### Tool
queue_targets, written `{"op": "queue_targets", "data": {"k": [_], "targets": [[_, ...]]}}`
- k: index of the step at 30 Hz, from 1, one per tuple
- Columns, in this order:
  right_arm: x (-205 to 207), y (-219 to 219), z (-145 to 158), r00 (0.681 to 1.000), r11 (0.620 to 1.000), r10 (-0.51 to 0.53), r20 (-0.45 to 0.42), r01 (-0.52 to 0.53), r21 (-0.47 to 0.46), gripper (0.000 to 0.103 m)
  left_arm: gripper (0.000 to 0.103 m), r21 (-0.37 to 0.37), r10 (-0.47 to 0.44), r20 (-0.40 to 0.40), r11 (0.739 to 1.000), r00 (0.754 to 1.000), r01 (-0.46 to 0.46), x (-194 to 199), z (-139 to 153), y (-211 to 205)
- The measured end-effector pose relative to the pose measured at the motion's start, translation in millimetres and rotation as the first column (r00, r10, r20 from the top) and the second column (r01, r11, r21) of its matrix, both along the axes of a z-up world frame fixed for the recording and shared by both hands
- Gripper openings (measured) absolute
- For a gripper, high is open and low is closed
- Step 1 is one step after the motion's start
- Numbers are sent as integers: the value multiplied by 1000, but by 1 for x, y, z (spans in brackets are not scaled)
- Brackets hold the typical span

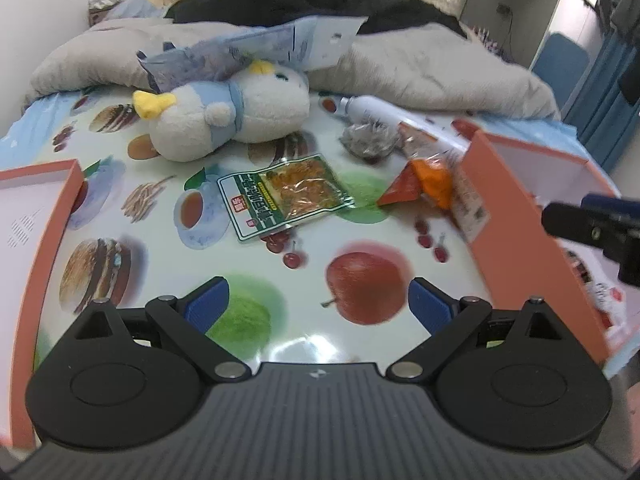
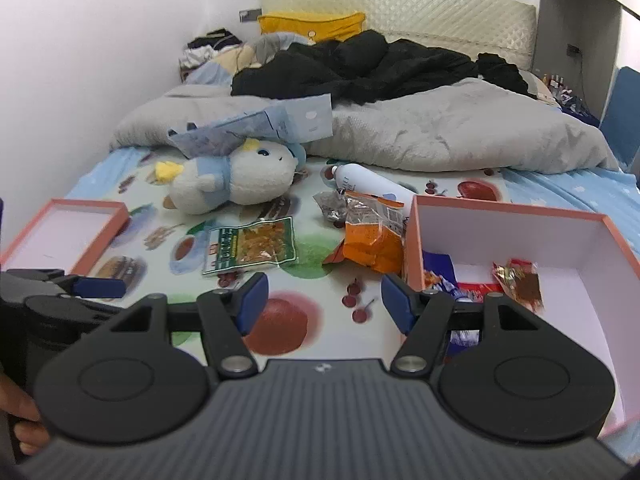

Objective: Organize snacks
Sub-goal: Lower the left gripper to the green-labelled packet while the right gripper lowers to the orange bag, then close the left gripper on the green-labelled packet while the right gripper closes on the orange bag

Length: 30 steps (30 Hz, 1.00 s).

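several snacks: lay already in the right box, near its front wall.
loose: green packet mid-cloth; orange packet just left of that box.
left gripper: wide, empty.
right gripper: wide, empty.
left tray: bare.

A home bedroom: rumpled bed, padded headboard, plush toy.

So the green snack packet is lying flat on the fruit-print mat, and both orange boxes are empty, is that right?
Not quite. The green snack packet does lie flat on the fruit-print mat, but only the shallow orange box on the left looks empty. The right wrist view shows the deeper orange box on the right already holding several wrapped snacks.
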State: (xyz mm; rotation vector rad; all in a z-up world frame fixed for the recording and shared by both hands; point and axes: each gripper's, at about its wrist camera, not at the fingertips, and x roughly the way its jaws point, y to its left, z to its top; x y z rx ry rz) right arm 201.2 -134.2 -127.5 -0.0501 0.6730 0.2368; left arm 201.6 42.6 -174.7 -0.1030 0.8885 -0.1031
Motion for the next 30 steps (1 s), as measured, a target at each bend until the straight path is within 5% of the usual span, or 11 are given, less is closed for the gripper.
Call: {"op": "queue_targets", "data": {"k": [10, 19, 23, 30], "targets": [[75, 25, -35, 1000, 996, -16, -18, 15, -87, 64, 98, 116, -100, -43, 988, 994, 104, 83, -54, -3], [135, 35, -67, 998, 987, -56, -29, 51, -150, 64, 98, 184, -195, -40, 963, 980, 199, 139, -75, -8], [158, 39, -76, 998, 981, -66, -19, 61, -184, 64, 98, 104, -193, -44, 975, 980, 197, 165, -83, 0], [191, 52, -95, 997, 962, -69, -22, 61, -264, 64, 98, 136, -216, -84, 965, 973, 226, 199, -102, -3]]}}
